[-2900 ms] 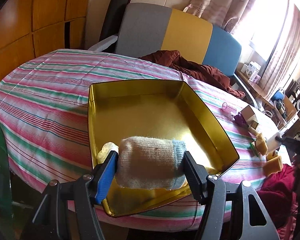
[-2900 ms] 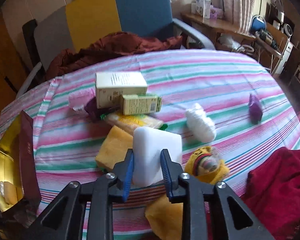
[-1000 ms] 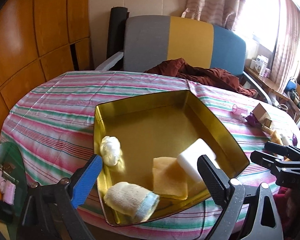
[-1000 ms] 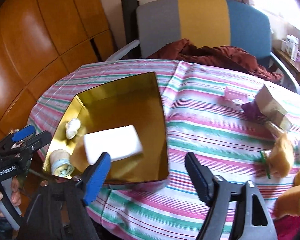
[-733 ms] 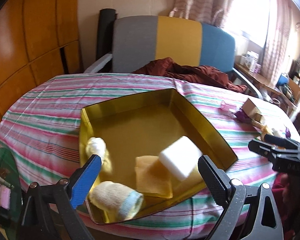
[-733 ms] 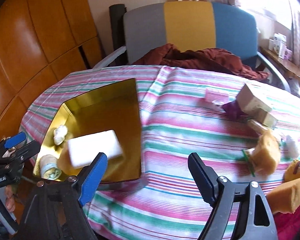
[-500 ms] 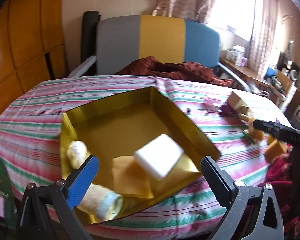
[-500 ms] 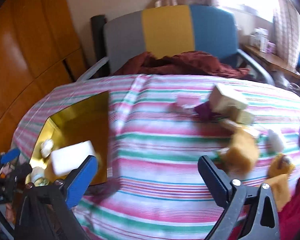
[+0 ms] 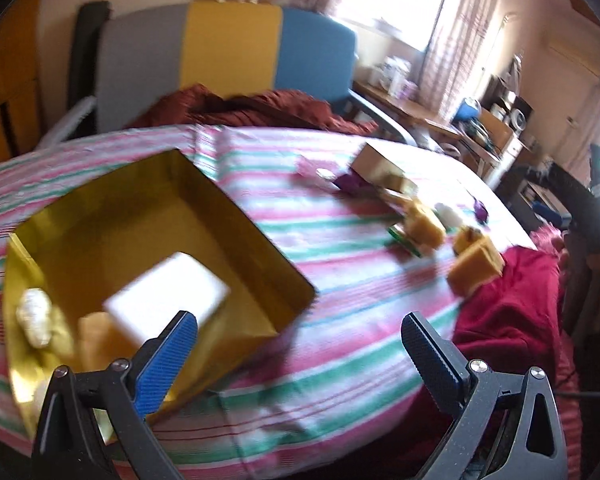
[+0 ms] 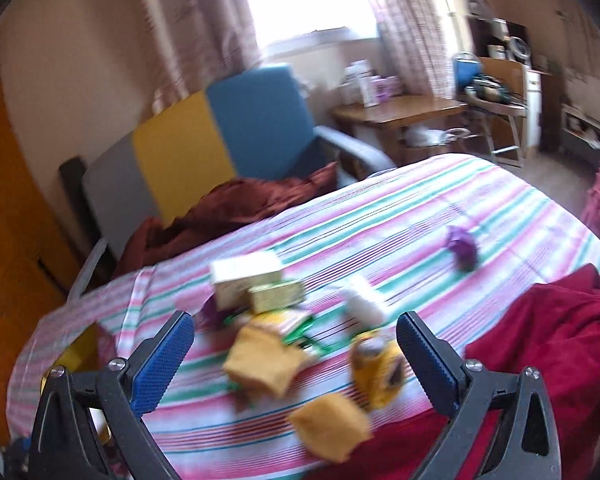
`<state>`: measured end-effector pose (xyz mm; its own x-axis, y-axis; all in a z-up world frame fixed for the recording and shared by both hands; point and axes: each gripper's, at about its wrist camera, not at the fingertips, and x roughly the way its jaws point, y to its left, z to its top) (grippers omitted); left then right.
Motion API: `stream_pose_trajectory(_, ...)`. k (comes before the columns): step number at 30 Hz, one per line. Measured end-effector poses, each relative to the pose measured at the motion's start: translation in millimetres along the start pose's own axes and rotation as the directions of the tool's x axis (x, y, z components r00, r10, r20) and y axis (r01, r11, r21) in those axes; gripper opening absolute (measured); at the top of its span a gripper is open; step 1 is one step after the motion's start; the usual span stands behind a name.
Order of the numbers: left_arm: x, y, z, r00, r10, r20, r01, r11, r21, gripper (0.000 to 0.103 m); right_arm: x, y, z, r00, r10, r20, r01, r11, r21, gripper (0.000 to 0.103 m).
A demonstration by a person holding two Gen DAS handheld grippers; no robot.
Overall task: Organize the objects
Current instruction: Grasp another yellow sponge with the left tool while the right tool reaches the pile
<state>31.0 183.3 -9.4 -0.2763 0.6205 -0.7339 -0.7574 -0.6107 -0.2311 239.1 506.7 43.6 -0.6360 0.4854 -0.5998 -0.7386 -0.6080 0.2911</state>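
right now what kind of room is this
Most likely a lived-in room at home: an armchair behind a table in a striped cloth, curtains at a bright window, and a cluttered desk.

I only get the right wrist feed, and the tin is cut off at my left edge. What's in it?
Observer: A white block lies in the tin, toward its near side.
Operator: Anything else in there?
Observer: A pale roll and a yellow sponge, both left of the block.
Operator: Is the left gripper holding anything?
Observer: No. The left gripper is open, with nothing between its fingers.
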Motion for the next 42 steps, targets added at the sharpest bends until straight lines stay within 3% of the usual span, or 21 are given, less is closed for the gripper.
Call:
stream_pose_trajectory(7, 25.5, -29.2, 2.5, 0.996, -0.058, -0.070, 0.062, 0.997, 0.051, 0.103, 14.3, -42.0, -7.5, 0.999, -0.018, -0.046, 0.025, 0.989, 0.146, 0.103)
stream_pose_trajectory(14, 60.5, -47.8, 11.2, 0.976, -0.114, -0.185, 0.122, 0.992, 0.036, 0.101, 31.3, -69.3, -16.9, 0.991, 0.067, -0.119, -0.030, 0.956, 0.292, 0.103)
stream_pose_trajectory(17, 70.2, -64.3, 19.8, 0.976, -0.122, -0.183, 0.137, 0.988, 0.072, 0.101, 33.1, -76.8, -18.6, 0.988, 0.106, -0.114, -0.062, 0.940, 0.337, 0.102)
stream_pose_trajectory(23, 97.9, -103.5, 42.7, 0.961, -0.212, -0.179, 0.234, 0.966, 0.113, 0.102, 33.9, -78.8, -19.8, 0.981, 0.170, -0.093, -0.124, 0.921, 0.369, 0.102)
stream_pose_trajectory(27, 119.3, -136.2, 55.0, 0.953, -0.222, -0.205, 0.258, 0.951, 0.170, 0.102, 32.9, -81.9, -21.0, 0.975, 0.209, -0.071, -0.166, 0.906, 0.390, 0.102)
stream_pose_trajectory(33, 134.1, -191.8, 61.4, 0.942, -0.252, -0.224, 0.313, 0.898, 0.307, 0.102, 38.9, -86.4, -18.0, 0.961, 0.260, -0.100, -0.201, 0.896, 0.395, 0.102)
stream_pose_trajectory(38, 157.0, -222.9, 60.4, 0.938, -0.232, -0.256, 0.319, 0.866, 0.386, 0.100, 42.7, -99.5, 2.1, 0.968, 0.227, -0.108, -0.176, 0.918, 0.355, 0.102)
stream_pose_trajectory(42, 176.6, -233.9, 55.1, 0.928, -0.225, -0.298, 0.336, 0.851, 0.404, 0.093, 53.6, -101.6, 21.6, 0.969, 0.187, -0.164, -0.135, 0.950, 0.282, 0.102)
